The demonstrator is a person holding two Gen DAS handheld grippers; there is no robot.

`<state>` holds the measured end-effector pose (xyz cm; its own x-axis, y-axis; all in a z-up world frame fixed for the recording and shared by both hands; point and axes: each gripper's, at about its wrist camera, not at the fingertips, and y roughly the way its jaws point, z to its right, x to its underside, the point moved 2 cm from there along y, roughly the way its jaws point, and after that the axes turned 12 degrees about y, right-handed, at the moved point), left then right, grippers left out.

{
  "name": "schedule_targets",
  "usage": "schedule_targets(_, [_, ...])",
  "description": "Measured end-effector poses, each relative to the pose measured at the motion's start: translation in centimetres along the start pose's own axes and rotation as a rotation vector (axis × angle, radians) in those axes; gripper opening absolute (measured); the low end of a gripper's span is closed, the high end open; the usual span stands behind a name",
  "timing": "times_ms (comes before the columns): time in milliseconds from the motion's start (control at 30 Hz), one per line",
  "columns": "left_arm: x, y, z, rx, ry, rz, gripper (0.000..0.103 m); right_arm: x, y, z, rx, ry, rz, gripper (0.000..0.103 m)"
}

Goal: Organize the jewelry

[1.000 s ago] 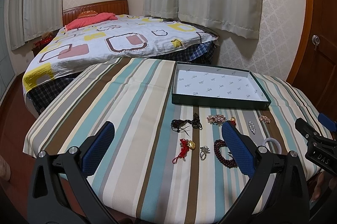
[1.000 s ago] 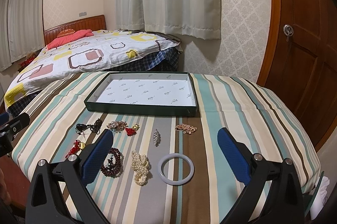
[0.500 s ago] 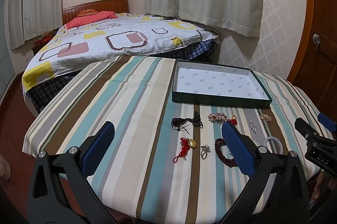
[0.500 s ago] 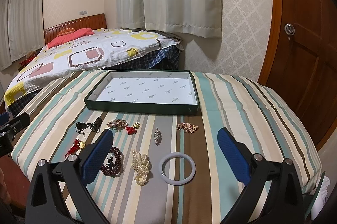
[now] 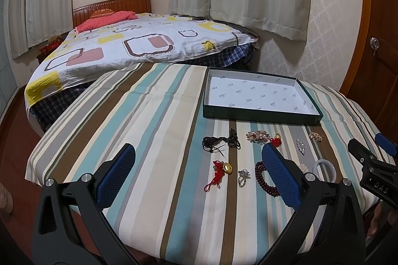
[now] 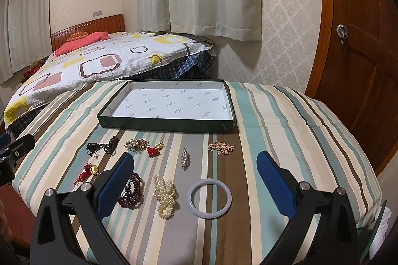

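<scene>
Your path to the green tray (image 6: 166,126) crosses two rows of jewelry; bare cloth lies right of the white bangle (image 6: 209,198) and left of the red tassel charm (image 5: 220,170).

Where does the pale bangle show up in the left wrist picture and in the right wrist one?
Left wrist view: the bangle lies at the lower right, partly hidden behind the left claw's right finger.
Right wrist view: the bangle lies in full view at lower centre, right of the pearls.
Shared landmark: the green tray, farther back on the table.
</scene>
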<state>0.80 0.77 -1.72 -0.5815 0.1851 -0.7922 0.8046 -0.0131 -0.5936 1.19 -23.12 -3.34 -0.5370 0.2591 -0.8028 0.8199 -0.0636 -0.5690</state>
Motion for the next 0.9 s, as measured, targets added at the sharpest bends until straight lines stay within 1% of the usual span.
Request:
schedule_targets(333, [0.7, 3.0, 0.2, 0.010, 0.012, -0.036, 0.099, 0.8, 1.4, 0.4, 0.014, -0.004, -0.011, 0.097])
schedule_targets(433, [1.1, 4.1, 0.4, 0.020, 0.018, -0.051, 0.099, 1.5, 2.5, 0.7, 0.020, -0.005, -0.030, 0.097])
schedule_targets(667, [2.0, 7.0, 1.0, 0.015, 0.049, -0.083, 0.099, 3.5, 5.1, 1.2, 0.025, -0.006, -0.074, 0.097])
schedule_targets(900, [2.9, 9.3, 1.0, 0.019, 0.050, -0.117, 0.099, 4.4, 6.4, 1.7, 0.024, 0.008, -0.097, 0.096])
